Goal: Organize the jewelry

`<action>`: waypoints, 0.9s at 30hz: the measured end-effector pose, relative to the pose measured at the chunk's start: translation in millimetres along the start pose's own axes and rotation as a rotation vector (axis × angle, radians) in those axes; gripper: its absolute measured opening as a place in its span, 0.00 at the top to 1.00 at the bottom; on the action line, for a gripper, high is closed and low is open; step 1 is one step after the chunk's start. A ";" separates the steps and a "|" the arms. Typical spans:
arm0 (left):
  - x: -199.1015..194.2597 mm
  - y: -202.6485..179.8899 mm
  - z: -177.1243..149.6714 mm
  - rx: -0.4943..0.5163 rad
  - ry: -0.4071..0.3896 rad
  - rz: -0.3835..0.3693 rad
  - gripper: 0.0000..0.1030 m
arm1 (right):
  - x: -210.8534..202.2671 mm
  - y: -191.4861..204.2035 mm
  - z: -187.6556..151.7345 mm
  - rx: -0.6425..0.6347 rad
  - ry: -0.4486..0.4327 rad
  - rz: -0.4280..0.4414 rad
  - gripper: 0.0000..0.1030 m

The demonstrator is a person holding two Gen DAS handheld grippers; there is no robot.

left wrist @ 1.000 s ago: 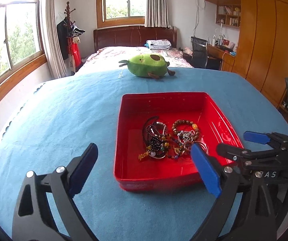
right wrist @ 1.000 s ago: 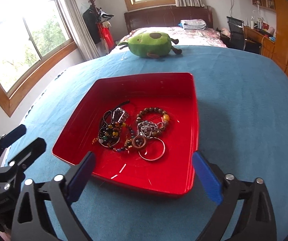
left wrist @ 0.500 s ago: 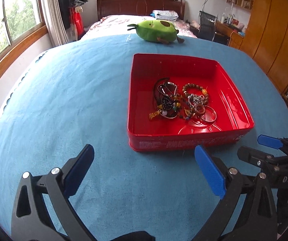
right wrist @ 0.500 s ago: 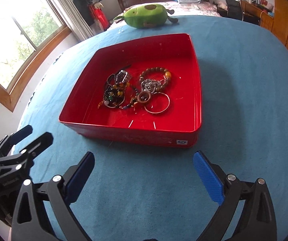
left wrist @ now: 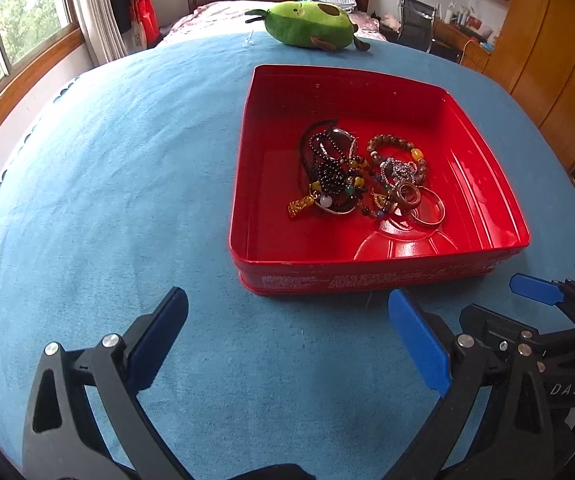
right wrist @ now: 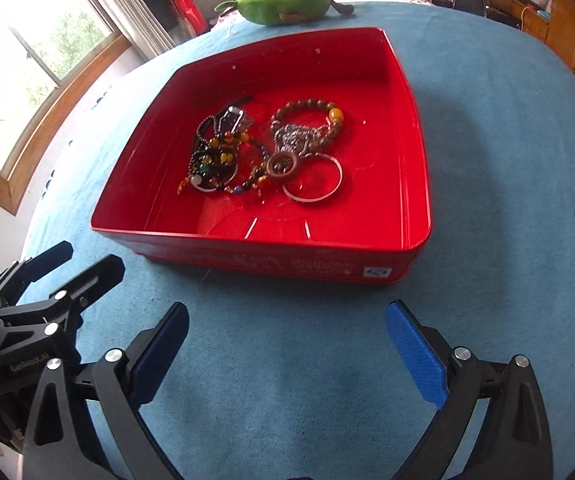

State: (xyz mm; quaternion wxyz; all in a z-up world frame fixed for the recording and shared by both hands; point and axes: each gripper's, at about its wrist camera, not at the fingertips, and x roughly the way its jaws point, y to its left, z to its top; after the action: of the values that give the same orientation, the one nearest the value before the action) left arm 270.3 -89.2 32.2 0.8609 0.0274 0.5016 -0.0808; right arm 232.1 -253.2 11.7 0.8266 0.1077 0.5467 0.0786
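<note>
While the jewelry [right wrist: 263, 156] lies tangled in the red tray [right wrist: 417, 152], both hand-held grippers [left wrist: 287, 336] [right wrist: 287, 340] hover apart, empty — sorting apparently complete; next, nothing.

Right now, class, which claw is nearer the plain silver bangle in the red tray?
Right. The right claw sits short of the red tray, almost in line with the bangle; the left claw is off toward its near-left corner.

light: daylight from window [right wrist: 27, 80], glare | focus: sharp | edges: fisheye bending, dark corner vignette
</note>
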 end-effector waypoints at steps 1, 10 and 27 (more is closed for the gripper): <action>0.1 -0.1 0.7 -0.001 -0.002 -0.001 0.03 | -0.3 0.3 0.9 -0.002 -0.001 0.000 0.04; 3.4 -3.0 2.1 0.006 -0.002 0.005 0.03 | 5.5 0.6 5.1 -0.008 0.015 0.005 0.04; -0.3 1.3 2.8 0.001 -0.020 0.014 0.03 | 4.2 -3.3 6.6 -0.013 0.007 -0.004 0.04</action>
State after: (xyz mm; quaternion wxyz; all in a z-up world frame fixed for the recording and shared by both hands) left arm 272.7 -88.3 33.8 0.8664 0.0303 0.4928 -0.0754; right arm 239.8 -256.0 9.7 0.8254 0.1009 0.5494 0.0809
